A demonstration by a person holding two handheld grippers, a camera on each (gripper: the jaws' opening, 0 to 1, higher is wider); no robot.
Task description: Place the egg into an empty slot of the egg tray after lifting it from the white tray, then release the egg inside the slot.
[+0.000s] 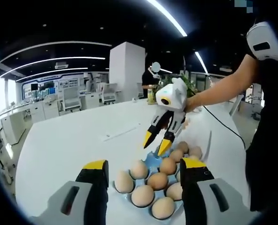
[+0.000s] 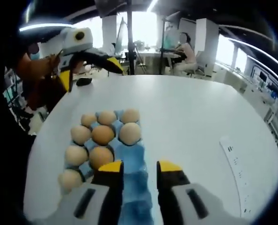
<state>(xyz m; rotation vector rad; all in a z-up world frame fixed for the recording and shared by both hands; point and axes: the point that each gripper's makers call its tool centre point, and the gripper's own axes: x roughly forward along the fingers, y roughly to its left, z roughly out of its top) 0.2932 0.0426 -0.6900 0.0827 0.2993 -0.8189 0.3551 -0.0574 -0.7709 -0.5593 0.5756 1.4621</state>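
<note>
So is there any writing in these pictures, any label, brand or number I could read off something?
None can be read.
White strip on the table: dark marks, too small to read.
Same strip in the left gripper view: blurred.
Far wall panels: too distant to tell.
Blue egg tray, eggs and both claws, left and right: no lettering visible.
</note>
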